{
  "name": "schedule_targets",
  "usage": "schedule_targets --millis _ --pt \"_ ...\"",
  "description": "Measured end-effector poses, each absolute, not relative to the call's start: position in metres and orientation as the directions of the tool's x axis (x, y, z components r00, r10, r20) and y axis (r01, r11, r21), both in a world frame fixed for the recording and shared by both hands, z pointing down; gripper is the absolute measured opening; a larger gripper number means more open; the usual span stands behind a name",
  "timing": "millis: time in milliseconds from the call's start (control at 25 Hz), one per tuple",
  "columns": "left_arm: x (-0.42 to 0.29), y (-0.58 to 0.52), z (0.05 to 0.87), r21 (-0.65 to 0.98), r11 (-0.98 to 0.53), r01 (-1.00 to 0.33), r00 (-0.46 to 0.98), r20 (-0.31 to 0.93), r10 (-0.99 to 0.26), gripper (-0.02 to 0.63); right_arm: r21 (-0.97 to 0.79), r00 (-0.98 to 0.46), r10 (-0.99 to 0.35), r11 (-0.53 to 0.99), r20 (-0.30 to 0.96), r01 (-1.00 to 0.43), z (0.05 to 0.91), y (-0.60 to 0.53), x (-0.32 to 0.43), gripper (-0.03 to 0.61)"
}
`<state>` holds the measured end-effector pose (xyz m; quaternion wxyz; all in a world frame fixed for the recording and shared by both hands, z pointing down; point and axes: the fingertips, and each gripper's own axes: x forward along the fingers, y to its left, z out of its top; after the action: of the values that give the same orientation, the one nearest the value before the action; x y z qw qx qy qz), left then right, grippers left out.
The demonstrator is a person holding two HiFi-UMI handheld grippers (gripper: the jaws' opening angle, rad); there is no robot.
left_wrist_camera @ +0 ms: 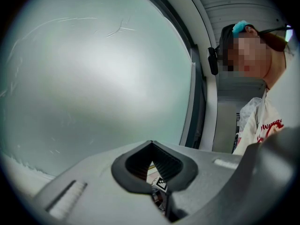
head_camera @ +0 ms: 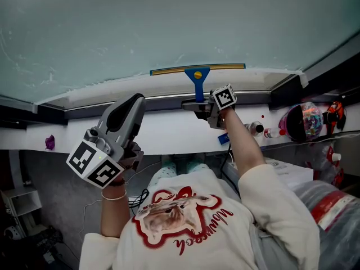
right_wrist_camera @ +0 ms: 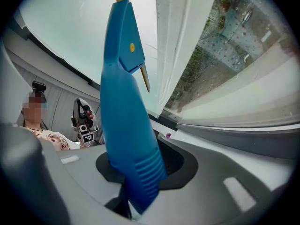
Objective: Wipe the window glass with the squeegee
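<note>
Right gripper (head_camera: 201,103) clamps squeegee (head_camera: 197,76) handle, blade against glass (head_camera: 169,21) mid-frame for wiping; left gripper (head_camera: 130,104) closed, empty, idle lower left.

Smooth blue plastic squeegee (head_camera: 198,86) with ribbed handle; smooth, streaked window glass (head_camera: 140,21).

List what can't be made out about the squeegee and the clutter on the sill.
- Right gripper view: the top edge cuts off the squeegee blade.
- Head view: whether the blade touches the glass can't be told.
- Head view: the right hand-held gripper hides its own jaws' hold.
- Head view: the sill items and the purple thing are too small to identify.
</note>
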<state>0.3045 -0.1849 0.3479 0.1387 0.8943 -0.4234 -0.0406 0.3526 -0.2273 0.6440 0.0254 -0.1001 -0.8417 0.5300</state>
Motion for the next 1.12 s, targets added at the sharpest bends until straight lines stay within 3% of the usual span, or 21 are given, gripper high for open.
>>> schedule_targets --millis 280,480,640,800,1120 --pt "0.311 -0.183 0.356 0.284 -0.601 -0.748 0.641 0.074 -0.764 0.000 -0.867 -0.981 0.193 0.485 -0.021 0.114 0.663 -0.230 0.356 0.117" --pt "0.311 -0.181 0.364 0.294 -0.587 -0.754 0.634 0.090 -0.768 0.000 -0.833 -0.965 0.250 0.514 -0.083 0.205 0.643 -0.213 0.352 0.028" --pt "0.299 -0.177 0.367 0.303 -0.583 -0.754 0.630 0.079 -0.773 0.000 -0.817 -0.952 0.278 0.515 -0.129 0.261 0.621 -0.199 0.344 0.022" --pt "0.276 -0.174 0.367 0.317 -0.600 -0.735 0.643 0.042 -0.765 0.000 -0.790 -0.946 0.312 0.556 -0.089 0.258 0.605 -0.179 0.327 0.021" --pt "0.183 -0.147 0.364 0.365 -0.645 -0.672 0.692 -0.003 -0.722 0.000 -0.751 -0.967 0.165 0.609 -0.194 0.255 0.525 -0.156 0.254 0.021"
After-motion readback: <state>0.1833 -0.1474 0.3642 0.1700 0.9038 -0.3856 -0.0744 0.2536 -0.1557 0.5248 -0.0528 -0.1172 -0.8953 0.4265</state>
